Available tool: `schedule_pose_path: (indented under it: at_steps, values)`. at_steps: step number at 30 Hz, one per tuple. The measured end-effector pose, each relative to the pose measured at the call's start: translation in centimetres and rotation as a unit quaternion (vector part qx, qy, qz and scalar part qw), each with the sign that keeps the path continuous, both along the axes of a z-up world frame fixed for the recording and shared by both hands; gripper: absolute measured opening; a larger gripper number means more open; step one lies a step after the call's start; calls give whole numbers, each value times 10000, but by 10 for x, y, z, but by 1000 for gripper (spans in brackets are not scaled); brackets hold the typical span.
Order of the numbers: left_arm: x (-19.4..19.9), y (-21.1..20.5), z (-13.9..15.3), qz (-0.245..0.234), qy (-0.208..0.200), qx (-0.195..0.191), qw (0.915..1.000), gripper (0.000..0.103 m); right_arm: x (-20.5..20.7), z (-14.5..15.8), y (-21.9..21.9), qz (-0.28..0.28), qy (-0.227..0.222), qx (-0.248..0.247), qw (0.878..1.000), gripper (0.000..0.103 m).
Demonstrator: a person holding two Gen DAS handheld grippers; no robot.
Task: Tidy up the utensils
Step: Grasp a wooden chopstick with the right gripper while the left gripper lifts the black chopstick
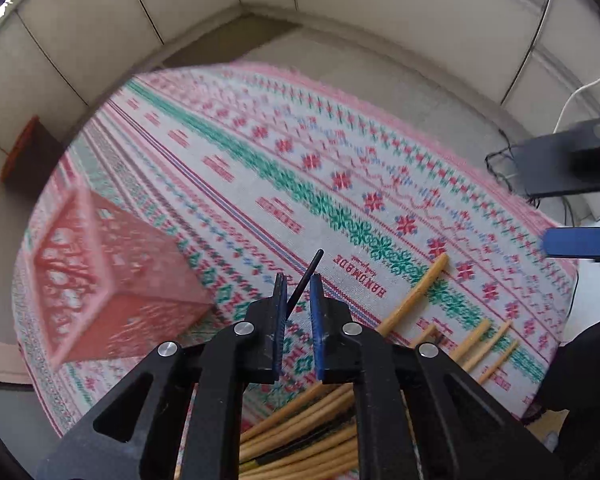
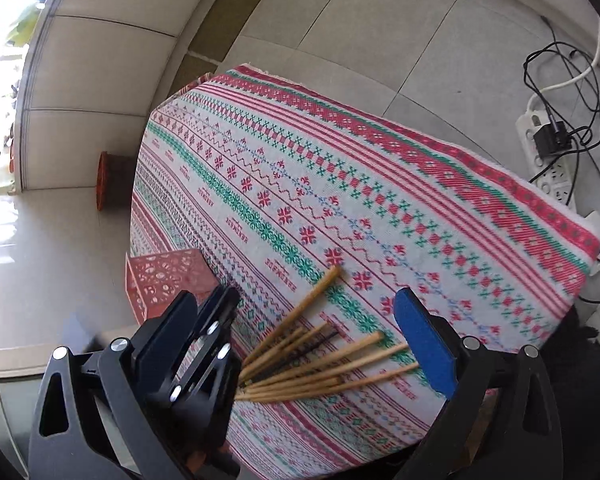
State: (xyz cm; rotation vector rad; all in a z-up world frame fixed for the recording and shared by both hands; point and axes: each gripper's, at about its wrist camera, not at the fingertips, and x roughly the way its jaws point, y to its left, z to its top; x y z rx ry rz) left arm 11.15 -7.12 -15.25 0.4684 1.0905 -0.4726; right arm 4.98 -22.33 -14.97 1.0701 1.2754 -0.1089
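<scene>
My left gripper (image 1: 298, 280) is nearly shut on a black chopstick (image 1: 306, 280) that sticks out forward between its blue pads, held above the table. A red perforated square holder (image 1: 112, 276) stands to its left on the patterned cloth; it also shows in the right wrist view (image 2: 168, 280). Several wooden chopsticks (image 2: 320, 360) lie fanned on the cloth, with a dark one among them; they also show in the left wrist view (image 1: 416, 296). My right gripper (image 2: 300, 320) is open wide above this pile, empty. The left gripper's body (image 2: 192, 344) hides its left finger.
The table carries a red, green and white patterned cloth (image 2: 380, 200). A power strip with cables (image 2: 548, 152) lies on the tiled floor to the right. A dark stool with an orange edge (image 2: 108, 184) stands beyond the table's left side.
</scene>
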Motion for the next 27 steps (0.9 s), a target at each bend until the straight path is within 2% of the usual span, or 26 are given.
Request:
schedule_pose_path:
  at_steps: [3,6,10,14,15,19,21,22,23,25,27]
  values:
    - [-25,14,38,60,-388,-263,9989,10,10,-10,12,26,128,-64,9999,87]
    - [-49,24,70,153,-738,-523,9958,8,19,-20,27,75,300,-140,9994,74]
    - [-70,47,95,332,-1109,-696,9908,5,29,-31,49,183,580,-537,9967,61]
    - [-81,71,116,535,-1346,-921,9852,4,36,-43,67,189,907,-893,9917,62]
    - [-80,73,120,559,-1402,-977,9837,4,39,-40,73,184,893,-1123,9895,62]
    - [-81,78,136,617,-1636,-1107,9784,3,44,-37,84,95,1036,-1524,9828,62]
    - [-86,78,141,641,-1662,-1182,9769,3,45,-36,87,41,1045,-1708,9798,51]
    - [-86,79,142,644,-1669,-1226,9762,3,46,-36,88,39,989,-1756,9795,28]
    - [-86,81,141,649,-1677,-1250,9757,3,49,-39,89,81,947,-1739,9802,20]
    - [-89,83,143,674,-1697,-1292,9747,3,51,-40,82,7,856,-1486,9852,18]
    - [-91,86,145,743,-1725,-1354,9728,3,51,-46,74,-7,679,-974,9929,15]
